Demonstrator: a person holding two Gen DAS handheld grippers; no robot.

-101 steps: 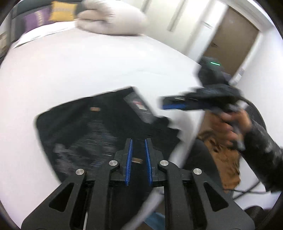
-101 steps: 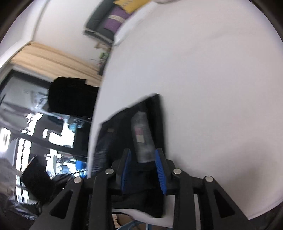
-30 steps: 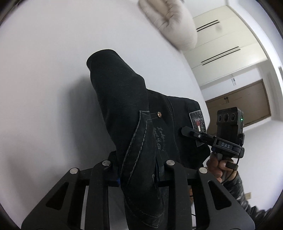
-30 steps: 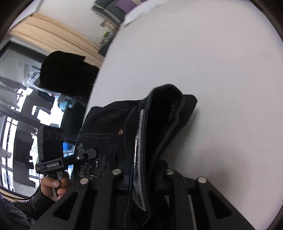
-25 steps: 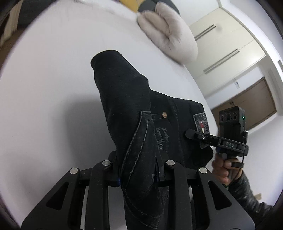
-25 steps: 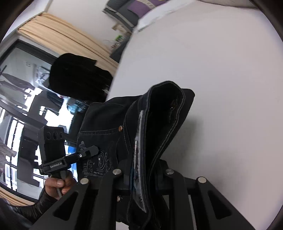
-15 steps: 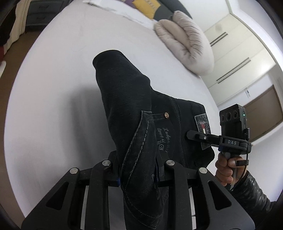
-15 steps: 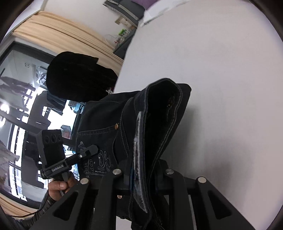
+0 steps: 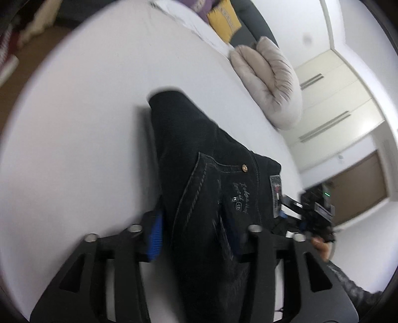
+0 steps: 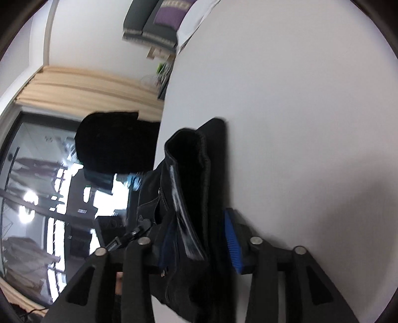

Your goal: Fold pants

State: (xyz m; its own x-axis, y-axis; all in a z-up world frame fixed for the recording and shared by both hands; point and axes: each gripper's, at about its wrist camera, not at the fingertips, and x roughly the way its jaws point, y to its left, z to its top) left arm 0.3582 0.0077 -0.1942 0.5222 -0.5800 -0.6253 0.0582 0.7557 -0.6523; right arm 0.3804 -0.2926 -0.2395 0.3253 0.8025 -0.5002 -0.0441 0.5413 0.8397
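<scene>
Left wrist view: white bed (image 9: 74, 139) fills the left and centre of the frame. Left gripper (image 9: 196, 236) at bottom centre, jaws opening, blue pads apart with the black pants (image 9: 199, 159) between them; the left pad shows a clear gap from the cloth. Pants lie folded on the bed, running from the gripper up to frame centre, pocket rivet and waist label facing up. Beige pillow (image 9: 271, 82) upper right, yellow cushion (image 9: 223, 20) at top. Right gripper (image 9: 288, 208) at right edge, blurred.

Right wrist view: window and curtain on the left. Right gripper (image 10: 199, 246) bottom centre, jaws opening, pants (image 10: 196, 174) edge between the pads, right pad clear of the fabric.
</scene>
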